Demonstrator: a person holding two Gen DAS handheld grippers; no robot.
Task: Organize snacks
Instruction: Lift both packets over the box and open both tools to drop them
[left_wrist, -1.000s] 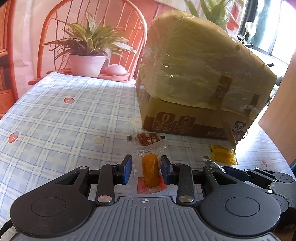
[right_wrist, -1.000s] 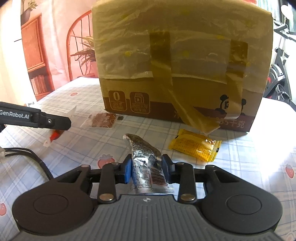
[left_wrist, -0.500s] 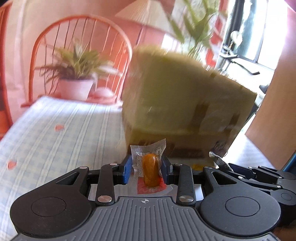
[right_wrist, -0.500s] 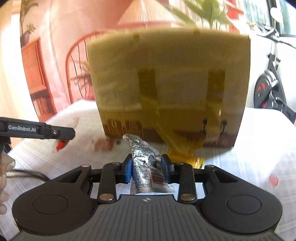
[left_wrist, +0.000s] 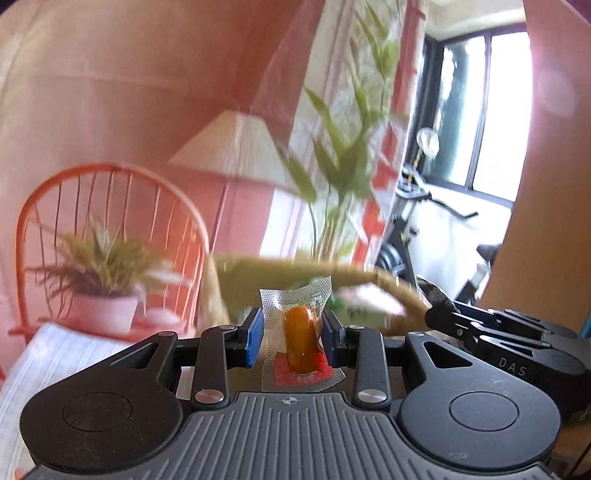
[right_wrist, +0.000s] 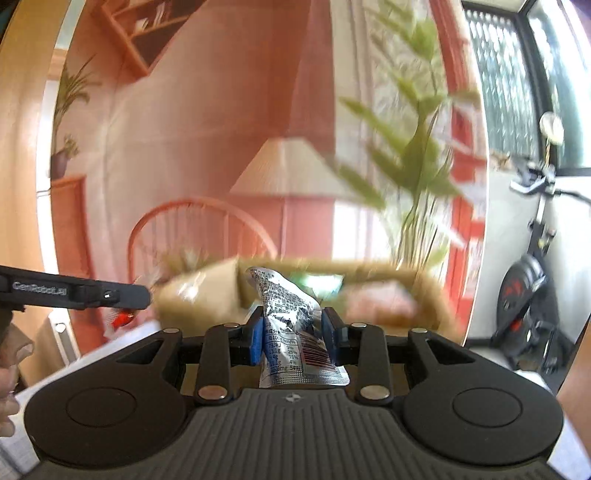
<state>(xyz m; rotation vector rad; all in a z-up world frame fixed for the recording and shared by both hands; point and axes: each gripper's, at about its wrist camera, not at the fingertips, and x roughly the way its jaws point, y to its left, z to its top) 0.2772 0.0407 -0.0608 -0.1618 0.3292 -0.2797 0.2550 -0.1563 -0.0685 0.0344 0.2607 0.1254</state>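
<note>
**Two snack packets held aloft before an open carton**

In the left wrist view, a checked tablecloth (left_wrist: 55, 354) shows at far left, with a potted plant (left_wrist: 99, 273) in a pale pink pot set before the curved spindle back of an orange chair (left_wrist: 110, 206). At centre, the left gripper (left_wrist: 291, 336) is clamped on a clear sachet (left_wrist: 295, 325) with crimped, cross-hatched edges; inside it sits a glossy orange oval snack above a red printed base. The blue pads press the sachet from both sides and it stands upright. Behind it lies the blurred, open rim of a brown cardboard carton (left_wrist: 395, 291), its contents too smeared to make out. At right, the black plastic right gripper (left_wrist: 436, 302) reaches in, a crumpled foil tip showing at its end.

In the right wrist view, the thin black finger of the left gripper (right_wrist: 122, 295) enters from the left with a red-and-clear scrap under it. At centre, the right gripper (right_wrist: 293, 332) is closed on a creased silver foil pouch (right_wrist: 291, 317) printed with fine black text and a barcode; it leans slightly left. The carton (right_wrist: 199, 295) stretches behind the pouch, blurred. A pleated lampshade (right_wrist: 291, 166), leafy stems and an exercise bike (right_wrist: 532, 295) fill the background to the right.
</note>
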